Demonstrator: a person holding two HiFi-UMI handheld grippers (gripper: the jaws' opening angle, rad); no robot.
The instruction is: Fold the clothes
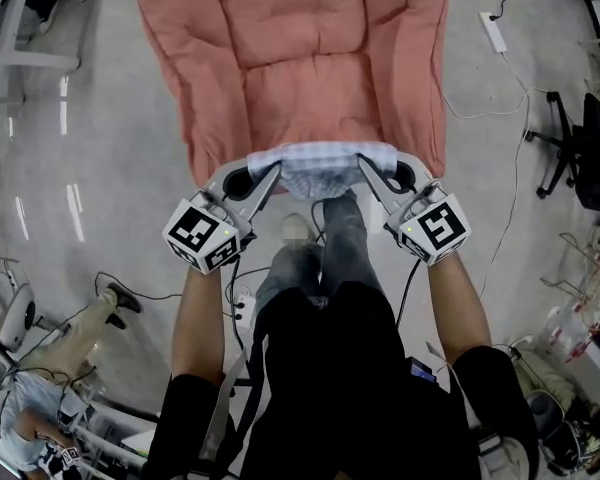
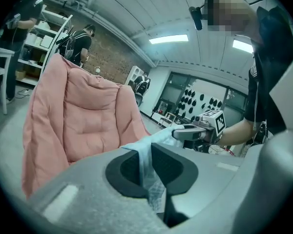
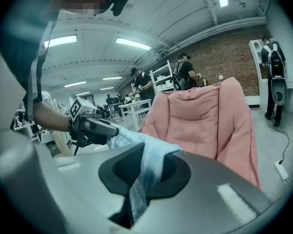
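Pale blue cloth [image 1: 325, 163] is stretched between both grippers, at the near edge of the pink cushion [image 1: 300, 48]. The left gripper [image 1: 267, 175] has its jaws clamped tight on one end of the cloth, and the right gripper [image 1: 372, 173] on the other. The only print is the black-and-white square patterns on the cubes [image 1: 202, 236].

Pale blue-white garment [image 1: 325, 163], bunched, stretched between two tongs, above pink cushion [image 1: 300, 48]

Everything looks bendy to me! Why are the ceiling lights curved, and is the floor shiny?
Left and right gripper views: the wide-angle lens curves the ceiling lights and darkens the corners. Head view: yes, pale glare streaks on the floor.
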